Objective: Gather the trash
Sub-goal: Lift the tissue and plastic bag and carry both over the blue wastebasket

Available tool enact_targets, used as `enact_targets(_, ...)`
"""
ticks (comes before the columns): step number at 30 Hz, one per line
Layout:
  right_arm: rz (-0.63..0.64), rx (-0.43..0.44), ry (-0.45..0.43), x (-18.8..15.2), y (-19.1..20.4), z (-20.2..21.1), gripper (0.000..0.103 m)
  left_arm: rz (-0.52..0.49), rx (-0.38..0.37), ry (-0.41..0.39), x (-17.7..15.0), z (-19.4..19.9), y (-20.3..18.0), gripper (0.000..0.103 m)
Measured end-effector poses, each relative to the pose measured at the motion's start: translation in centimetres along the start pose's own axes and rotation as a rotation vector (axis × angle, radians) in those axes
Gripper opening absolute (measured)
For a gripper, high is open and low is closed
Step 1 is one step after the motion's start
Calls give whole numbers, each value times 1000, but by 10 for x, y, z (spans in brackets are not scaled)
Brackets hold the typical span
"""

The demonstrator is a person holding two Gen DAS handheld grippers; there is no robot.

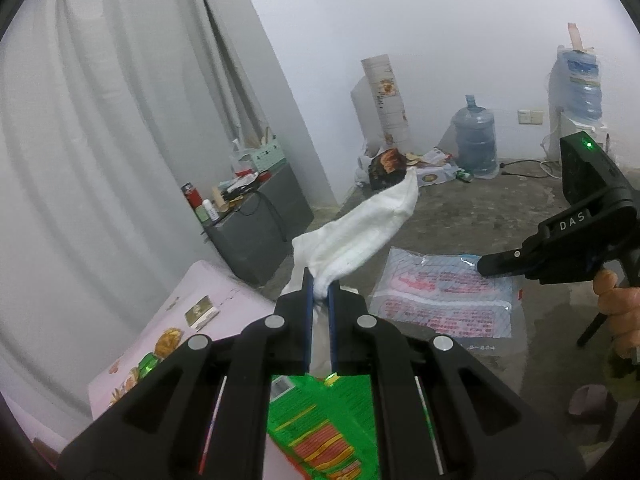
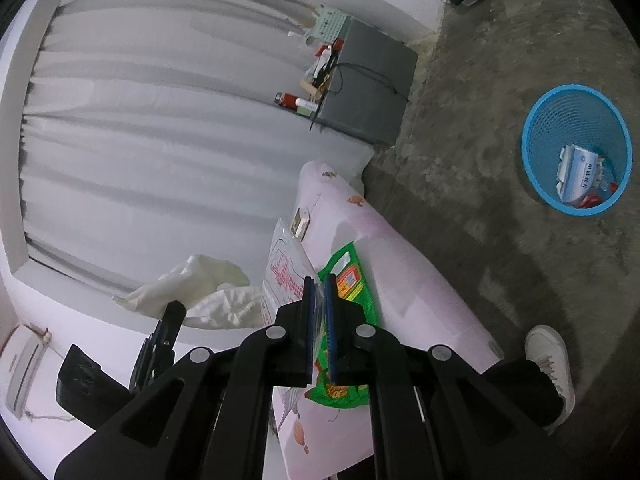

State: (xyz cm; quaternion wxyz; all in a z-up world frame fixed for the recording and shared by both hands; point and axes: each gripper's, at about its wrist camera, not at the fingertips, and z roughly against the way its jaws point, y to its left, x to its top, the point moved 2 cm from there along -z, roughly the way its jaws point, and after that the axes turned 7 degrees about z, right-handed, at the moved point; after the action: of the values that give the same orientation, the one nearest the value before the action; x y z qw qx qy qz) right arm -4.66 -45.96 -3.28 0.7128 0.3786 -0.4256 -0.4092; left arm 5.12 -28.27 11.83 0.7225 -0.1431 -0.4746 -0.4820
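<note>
My left gripper (image 1: 320, 280) is shut on a crumpled white cloth (image 1: 360, 232), which sticks out ahead of its fingers. My right gripper (image 2: 319, 280) is shut on the edge of a clear plastic bag with red print (image 2: 286, 276). In the left wrist view that bag (image 1: 444, 300) hangs from the right gripper (image 1: 486, 266), which a hand holds. A green snack wrapper (image 2: 352, 288) lies on the pink flowered cover (image 2: 400, 280) below both grippers. On the concrete floor to the right stands a blue mesh basket (image 2: 536, 128) with some packaging inside. The right wrist view shows the left gripper (image 2: 176, 308) with the cloth (image 2: 192, 284).
A grey cabinet (image 1: 256, 232) with bottles and clutter on top stands by the white curtain (image 1: 120, 120). Water jugs (image 1: 474, 140), boxes and bags sit along the far wall. A small card box (image 1: 202, 310) lies on the pink cover. A person's shoe (image 2: 548, 356) rests on the floor.
</note>
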Motion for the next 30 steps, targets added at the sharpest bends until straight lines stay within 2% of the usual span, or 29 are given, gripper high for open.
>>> enact_targets(8, -32, -25, -50, 9, -18, 16, 6, -20, -63, 19, 13, -21, -25, 5)
enact_targets(15, -70, -135, -145, 24, -53, 50, 6, -13, -211, 89, 35, -60, -60, 5)
enact_targets(21, -136, -296, -237, 38, -101, 86, 6, 9, -373, 213, 47, -117, -101, 5)
enact_targets(23, -163, -324, -250, 42, -117, 90, 6, 15, -418, 264, 46, -141, -118, 5)
enact_targets(28, -245, -408, -261, 52, -163, 83, 6, 68, -538, 420, 37, -206, -159, 5)
enact_targets(30, -267, -438, -258, 58, -181, 72, 6, 84, -554, 457, 33, -227, -170, 5)
